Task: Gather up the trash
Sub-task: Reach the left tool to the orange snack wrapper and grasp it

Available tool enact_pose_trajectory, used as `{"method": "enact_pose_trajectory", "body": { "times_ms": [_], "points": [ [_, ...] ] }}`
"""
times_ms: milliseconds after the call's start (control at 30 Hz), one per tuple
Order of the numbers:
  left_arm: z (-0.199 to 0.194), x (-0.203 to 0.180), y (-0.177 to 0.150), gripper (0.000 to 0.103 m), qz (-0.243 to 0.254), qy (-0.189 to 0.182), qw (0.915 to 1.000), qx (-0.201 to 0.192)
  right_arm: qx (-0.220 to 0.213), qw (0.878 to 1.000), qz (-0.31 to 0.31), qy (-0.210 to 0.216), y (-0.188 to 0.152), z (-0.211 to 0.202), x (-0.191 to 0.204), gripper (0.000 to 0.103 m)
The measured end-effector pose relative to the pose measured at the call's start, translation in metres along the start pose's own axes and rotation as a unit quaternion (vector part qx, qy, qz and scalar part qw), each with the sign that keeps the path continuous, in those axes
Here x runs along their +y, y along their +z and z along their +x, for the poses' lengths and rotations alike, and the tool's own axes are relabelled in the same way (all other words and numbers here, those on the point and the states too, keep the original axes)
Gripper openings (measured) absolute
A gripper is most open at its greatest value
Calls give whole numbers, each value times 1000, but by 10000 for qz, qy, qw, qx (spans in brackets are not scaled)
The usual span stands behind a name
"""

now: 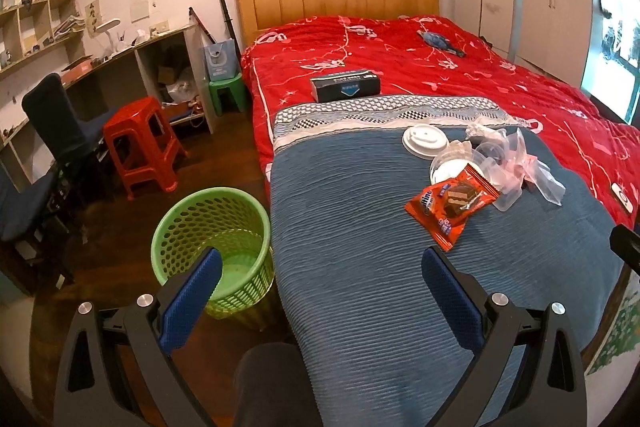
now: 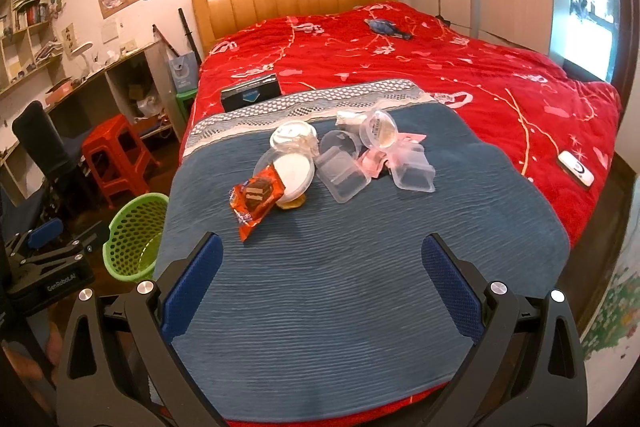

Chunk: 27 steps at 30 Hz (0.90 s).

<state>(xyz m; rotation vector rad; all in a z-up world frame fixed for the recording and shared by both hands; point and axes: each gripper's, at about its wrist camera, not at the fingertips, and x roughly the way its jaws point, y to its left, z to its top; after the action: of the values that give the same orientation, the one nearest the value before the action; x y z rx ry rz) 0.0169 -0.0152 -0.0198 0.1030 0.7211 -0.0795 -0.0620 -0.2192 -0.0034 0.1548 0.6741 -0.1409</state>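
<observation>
Ribbed blue-grey fabric, a blanket point(image 2: 360, 267) with a checkered woven band along its far edge, covers the foot of the bed point(image 2: 500, 87) over a glossy red quilt. Trash sits in a loose cluster toward the blanket's far half: a crinkly orange snack wrapper point(image 2: 256, 203) nearest the left edge, overlapping a round white lid point(image 2: 294, 169), with a second round lid point(image 2: 290, 135) behind it. Beside these lie clear, thin-walled plastic tubs point(image 2: 342, 179), one round cup point(image 2: 378, 129) tipped on its side, and crumpled pink-tinted film point(image 2: 374, 163); how many tubs are nested there is hard to make out.

On the wooden floor, just beside the bed's left edge, stands a green perforated plastic basket point(image 1: 212, 247), upright and open at the top.

Both tools hover with blue textured pads spread wide and nothing between them: the left hand-held gripper point(image 1: 322, 283) over the blanket's near left edge by the basket, the right hand-held gripper point(image 2: 322, 275) over bare blanket short of the wrapper.

A dark box point(image 2: 250, 93) and a white remote point(image 2: 576, 169) rest on the quilt.
</observation>
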Motion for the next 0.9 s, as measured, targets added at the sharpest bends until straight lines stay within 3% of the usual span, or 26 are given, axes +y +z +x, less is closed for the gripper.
{"method": "enact_pose_trajectory", "body": {
  "times_ms": [400, 900],
  "points": [
    [21, -10, 16, 97, 222, -237, 9994, 140, 130, 9999, 9, -113, 8, 14, -13, 98],
    [62, -49, 37, 97, 789, -663, 9942, 300, 367, 9991, 15, -193, 22, 48, -34, 98]
  ]
}}
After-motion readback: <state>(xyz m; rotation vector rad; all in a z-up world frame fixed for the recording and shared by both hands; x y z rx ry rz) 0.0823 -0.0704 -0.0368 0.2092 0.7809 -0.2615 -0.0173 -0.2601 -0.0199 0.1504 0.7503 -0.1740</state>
